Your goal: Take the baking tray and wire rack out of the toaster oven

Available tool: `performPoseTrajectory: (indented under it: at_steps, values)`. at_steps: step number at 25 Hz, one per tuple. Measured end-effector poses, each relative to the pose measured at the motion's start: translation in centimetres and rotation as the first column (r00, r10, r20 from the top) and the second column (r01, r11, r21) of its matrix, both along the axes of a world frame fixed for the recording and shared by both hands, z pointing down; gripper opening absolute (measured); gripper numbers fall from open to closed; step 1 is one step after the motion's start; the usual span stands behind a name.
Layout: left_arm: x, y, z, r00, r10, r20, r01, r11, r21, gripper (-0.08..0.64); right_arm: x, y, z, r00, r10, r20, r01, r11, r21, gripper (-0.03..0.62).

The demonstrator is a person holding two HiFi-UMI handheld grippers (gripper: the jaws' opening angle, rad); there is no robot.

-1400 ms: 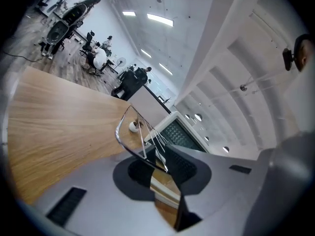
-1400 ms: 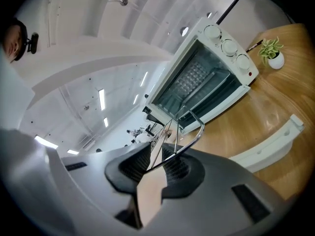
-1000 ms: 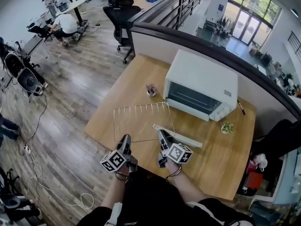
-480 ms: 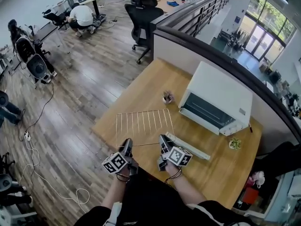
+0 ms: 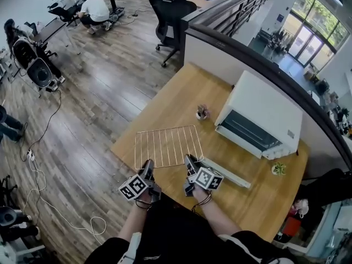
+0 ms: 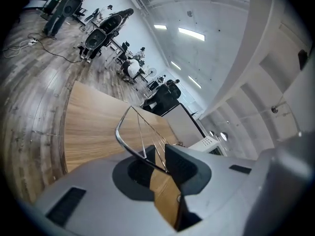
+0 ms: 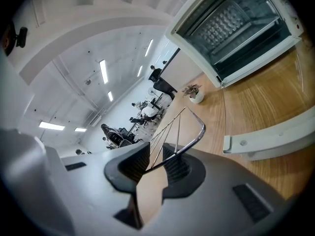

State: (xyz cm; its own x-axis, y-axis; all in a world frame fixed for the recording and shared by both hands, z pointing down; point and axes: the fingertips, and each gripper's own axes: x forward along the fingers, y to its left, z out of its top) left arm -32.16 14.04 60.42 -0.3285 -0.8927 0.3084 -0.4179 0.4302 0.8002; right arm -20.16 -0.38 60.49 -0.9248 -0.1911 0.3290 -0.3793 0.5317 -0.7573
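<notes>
- The wire rack (image 5: 168, 146) was out of the toaster oven (image 5: 267, 111), at the tabletop's (image 5: 165, 103) near edge.
- The left gripper (image 5: 148, 165) and right gripper (image 5: 190, 161) had narrow jaws, each clamping the rack's near rim wire.
- It looked light, stiff and slick, so gripping the rim at both ends suited it.

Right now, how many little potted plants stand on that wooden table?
2. One brownish plant in a white pot stands left of the white toaster oven; a green one sits near the oven's right end. None seems hidden.

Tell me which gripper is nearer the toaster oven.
Right. The right gripper holds the wire rack at its near right corner, toward the toaster oven; the left gripper holds the near left corner, farther off.
</notes>
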Motion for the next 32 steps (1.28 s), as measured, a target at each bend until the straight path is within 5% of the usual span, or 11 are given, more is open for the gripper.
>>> performPoseTrajectory:
  at_steps: [23,31,32]
  values:
    - [-3.7,-0.9,5.0,0.988,-0.023,-0.155,0.008,0.995,-0.095,0.06,-3.5,-0.8,4.7,0.989,0.0,-0.147,-0.017,0.993,-0.114,0.094]
    - [-2.8,0.3,7.2,0.979,-0.036,-0.199,-0.011,0.973,-0.23,0.078,-3.1,0.5,6.3,0.98,-0.034,-0.198,-0.002,0.984,-0.178,0.16]
    - [-2.6,0.3,7.5,0.979,-0.031,-0.203,-0.019,0.971,-0.24,0.088,-3.1,0.7,6.4,0.98,-0.044,-0.196,0.007,0.983,-0.186,0.236]
